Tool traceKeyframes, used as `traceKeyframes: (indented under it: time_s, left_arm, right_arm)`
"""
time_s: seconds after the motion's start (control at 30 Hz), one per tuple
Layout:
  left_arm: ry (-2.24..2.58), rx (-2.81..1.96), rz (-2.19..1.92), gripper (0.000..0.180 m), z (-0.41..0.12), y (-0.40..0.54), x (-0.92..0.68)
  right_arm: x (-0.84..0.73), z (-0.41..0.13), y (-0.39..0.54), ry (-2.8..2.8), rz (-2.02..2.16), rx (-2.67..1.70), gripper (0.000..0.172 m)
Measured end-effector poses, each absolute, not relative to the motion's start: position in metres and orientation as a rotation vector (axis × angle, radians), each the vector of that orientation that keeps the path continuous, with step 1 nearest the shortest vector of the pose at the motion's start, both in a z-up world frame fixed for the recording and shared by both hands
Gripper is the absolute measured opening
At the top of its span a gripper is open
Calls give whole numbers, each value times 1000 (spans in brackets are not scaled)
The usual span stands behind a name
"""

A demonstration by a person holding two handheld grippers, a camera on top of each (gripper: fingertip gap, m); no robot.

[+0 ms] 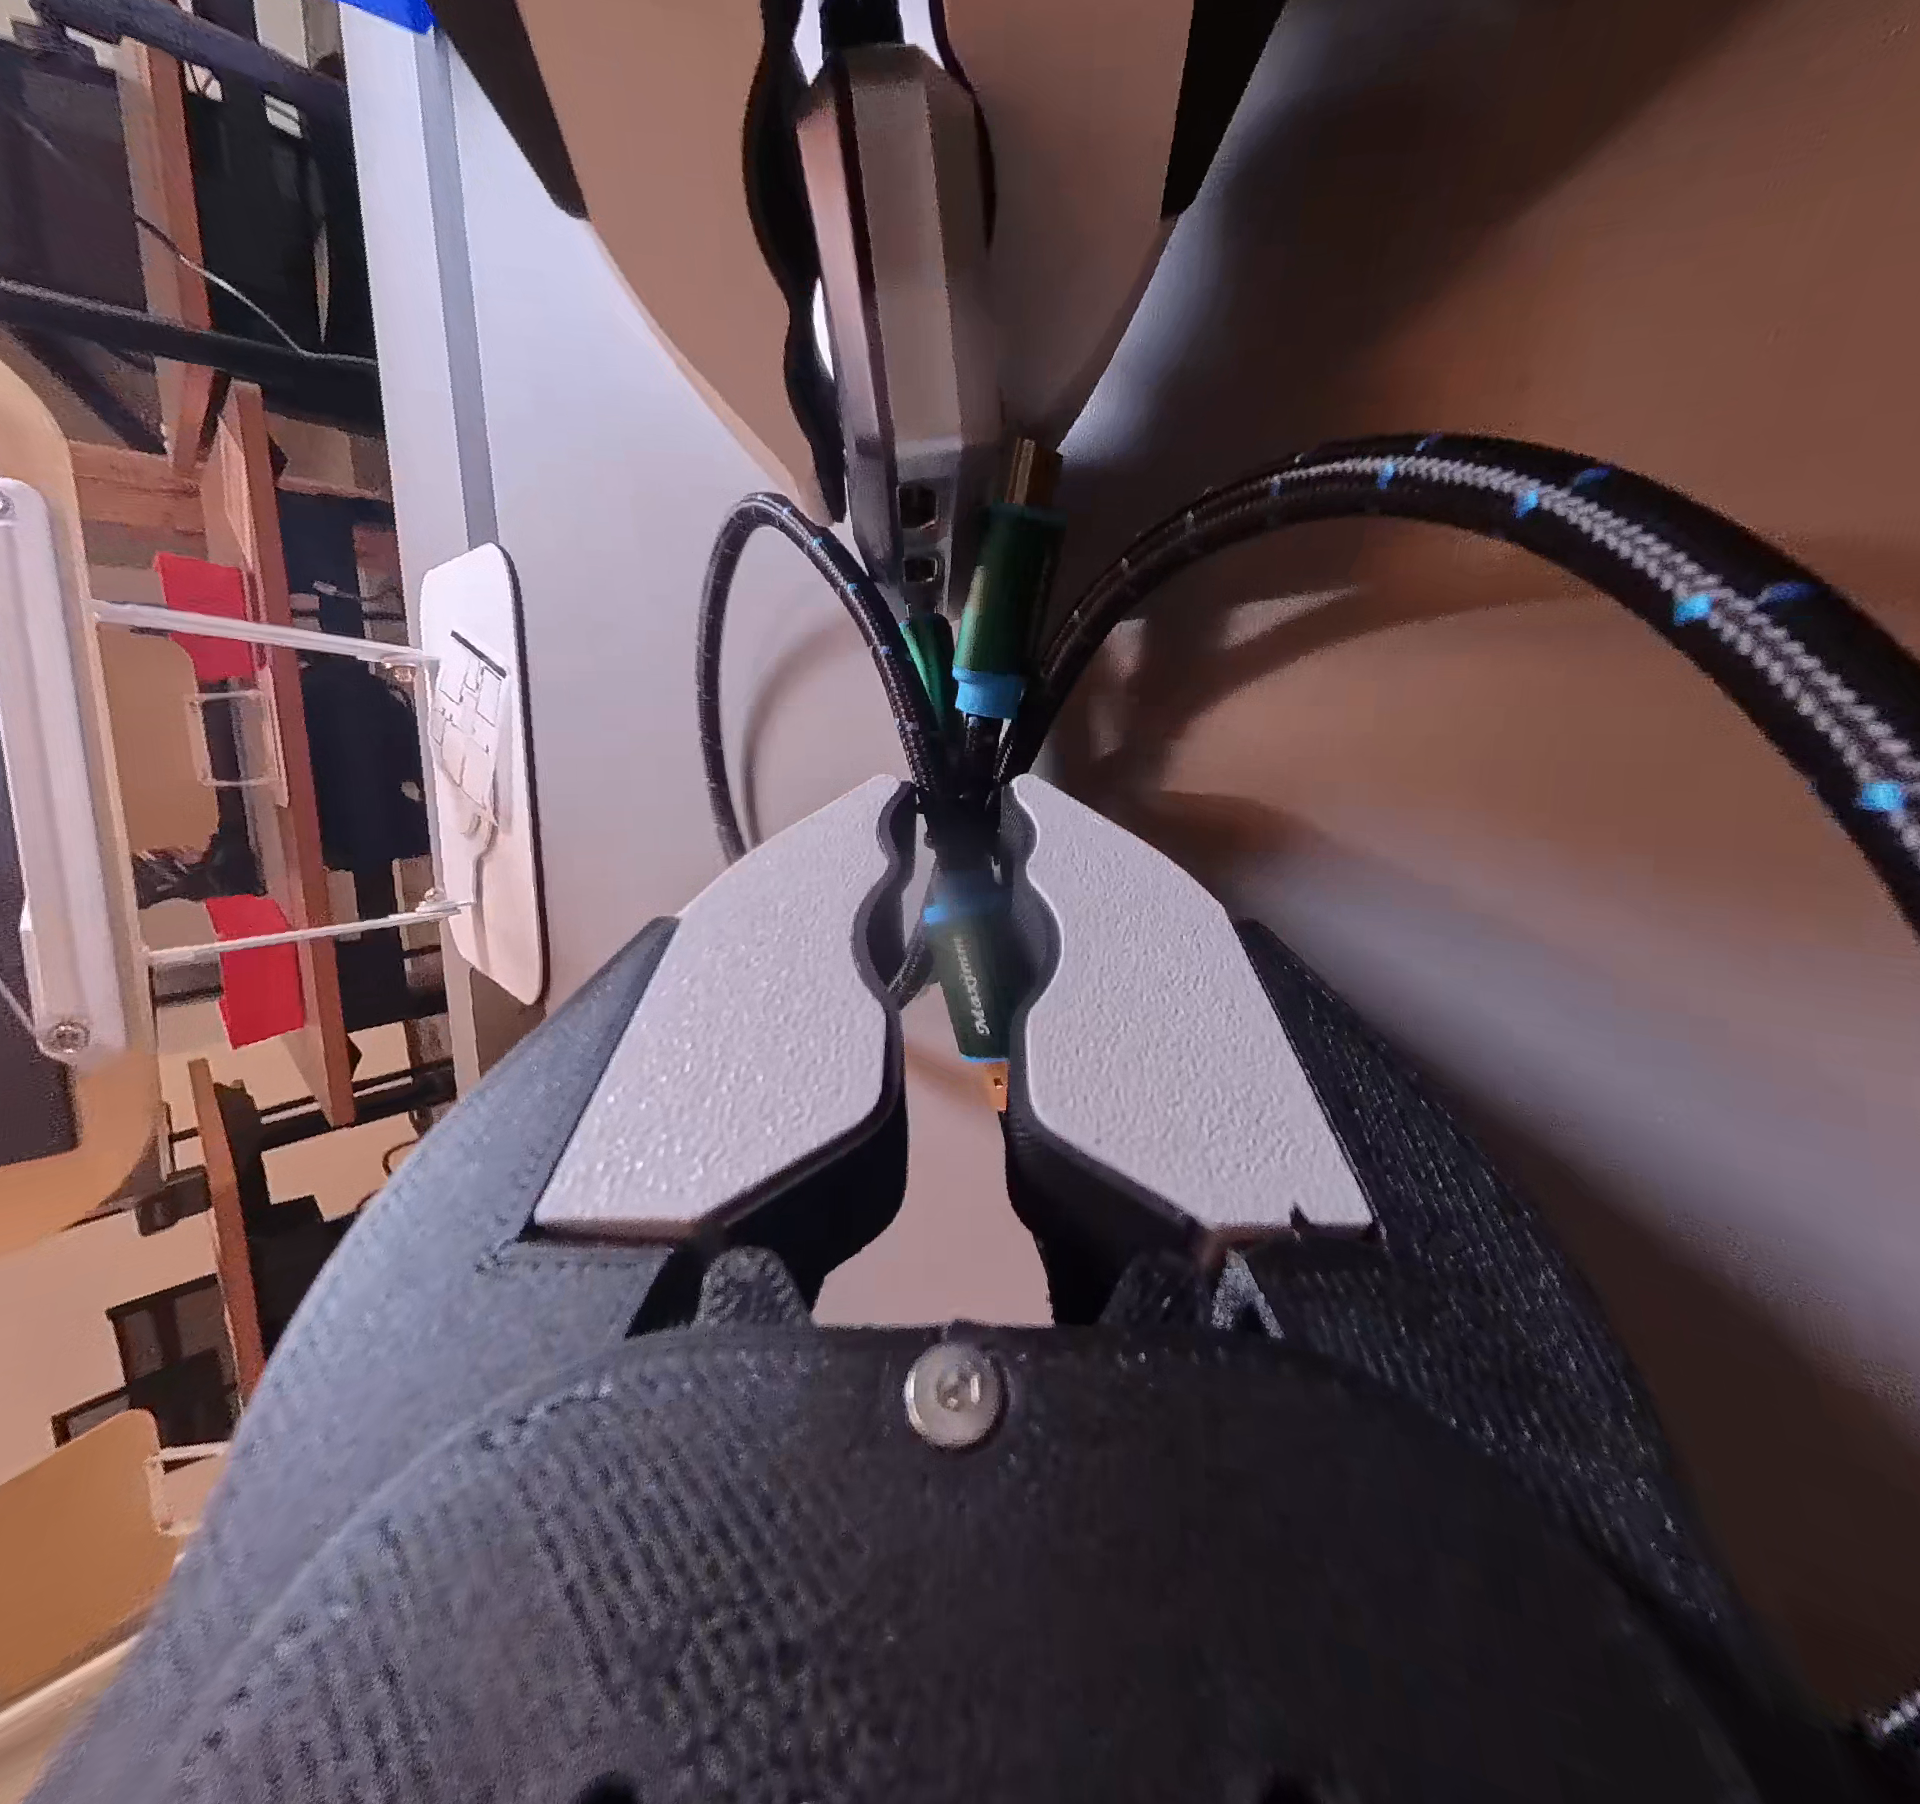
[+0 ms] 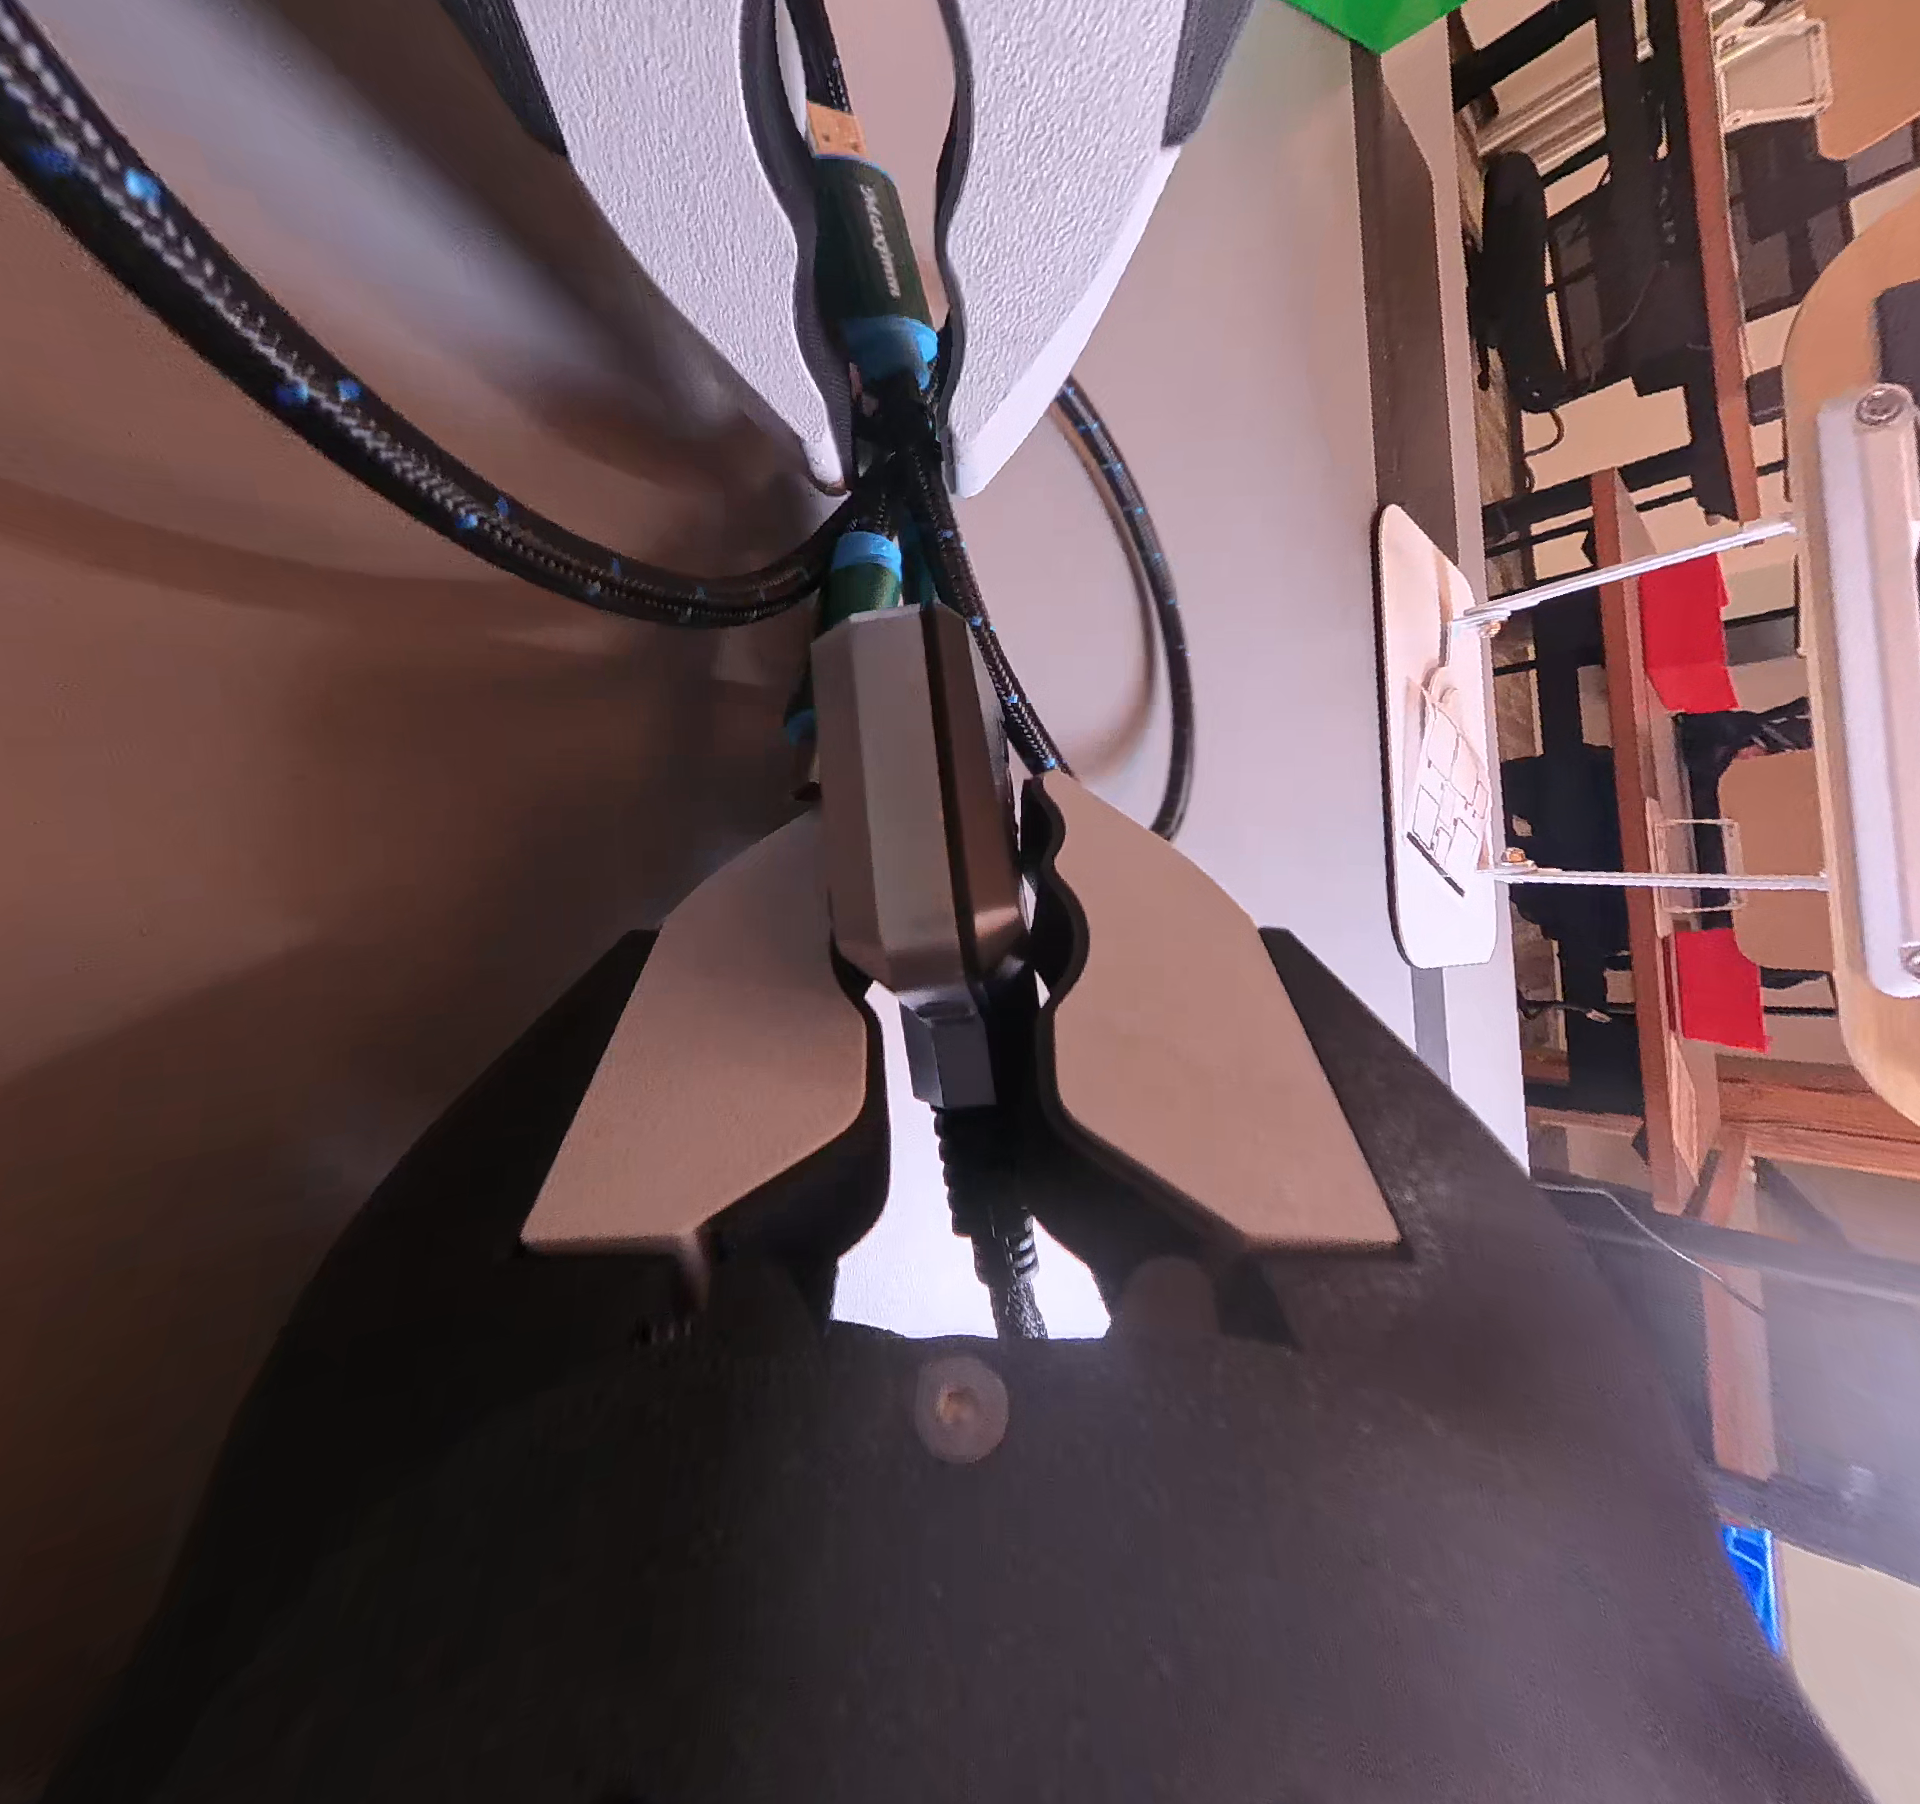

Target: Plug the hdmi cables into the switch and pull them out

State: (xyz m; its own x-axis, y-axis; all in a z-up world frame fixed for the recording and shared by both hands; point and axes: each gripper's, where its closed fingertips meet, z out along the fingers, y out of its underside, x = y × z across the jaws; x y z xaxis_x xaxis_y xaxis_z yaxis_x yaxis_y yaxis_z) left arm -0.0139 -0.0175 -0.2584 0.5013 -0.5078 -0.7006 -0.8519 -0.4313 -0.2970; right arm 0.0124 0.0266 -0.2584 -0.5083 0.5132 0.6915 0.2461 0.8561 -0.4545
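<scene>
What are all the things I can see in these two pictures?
Braided cable bundle: one, black with blue flecks, pinched in the left jaws; loops spread to both sides.
Green plugs: at least two, blue collars; another sits between the left fingers.
Grey adapter box: one, clamped in the right jaws, black cord behind.
White pad with clear stand: one, on the pale table.
Red bins: two, background shelves.
Left gripper, right gripper: two, white fingers.
</scene>
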Motion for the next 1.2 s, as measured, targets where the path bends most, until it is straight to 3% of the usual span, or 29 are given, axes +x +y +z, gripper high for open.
traceKeyframes:
  time_s: [0.23,0.53,0.63,0.67,1.03,1.2]
  left_arm:
    - [1103,-2034,396,22,-236,-20,0]
    - [1223,-2138,158,26,-255,-11,0]
    - [1180,-2160,74,14,-251,-11,-3]
    - [1194,-2154,60,0,-250,-13,-5]
    - [1144,-2067,309,0,-230,-20,-20]
    - [1215,-2150,187,30,-248,-14,-12]
  right_arm:
    - [12,-258,26,-2123,386,-546,25]
    - [12,-259,24,-2127,367,-510,24]
    - [12,-259,24,-2129,363,-502,25]
    - [12,-259,25,-2130,362,-502,24]
    - [10,-259,25,-2128,397,-520,24]
    - [10,-259,25,-2126,368,-508,24]
